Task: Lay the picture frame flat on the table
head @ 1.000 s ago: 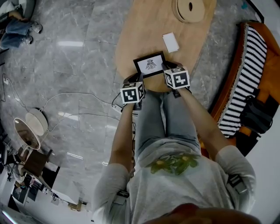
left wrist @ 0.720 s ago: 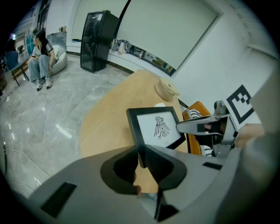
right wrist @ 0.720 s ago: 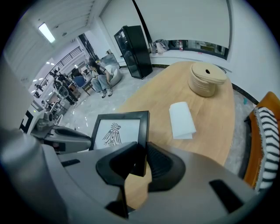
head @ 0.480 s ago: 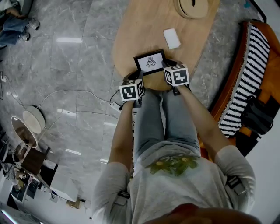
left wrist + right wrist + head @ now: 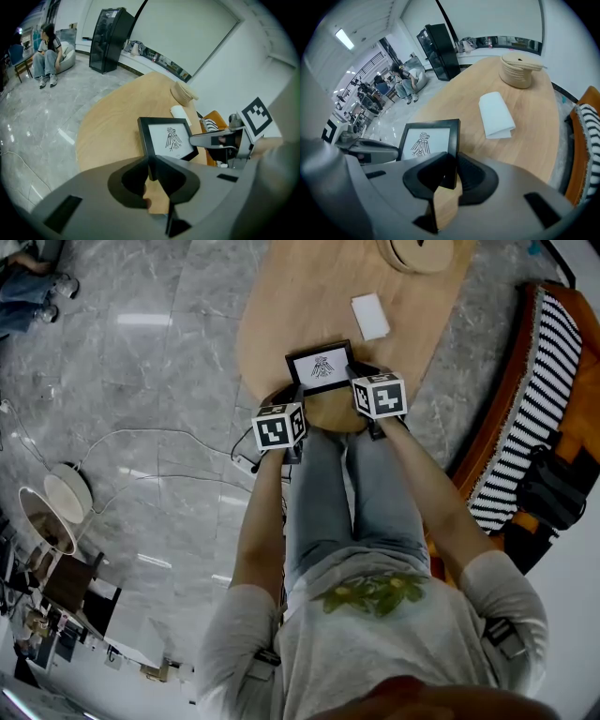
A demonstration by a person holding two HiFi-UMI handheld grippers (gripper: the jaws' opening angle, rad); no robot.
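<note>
Wearer: grey top, grey trousers, both forearms reaching toward the near end of the desk.
Left tool: closed on the left side bar of the picture frame; black pads press either face of the bar.
Right tool: closed on the right side bar of the same frame, near its lower corner.
Picture frame: black moulding, white mat, a bird drawing in dark line; held between the two tools over the near end of the desk, face tilted up toward the wearer; whether its lower edge touches the wood cannot be told.
Desk: light wood, rounded oval top.
Folded white cloth: lies flat on the desk beyond the frame, well apart from it.
Coiled rope basket: round, at the far end of the desk.
Striped cushion: black and white, on an orange seat right of the desk.
Floor: grey marble, cables trailing left of the wearer.
Black cabinet: tall, by the far wall.
Seated person: far left, beside the cabinet.
</note>
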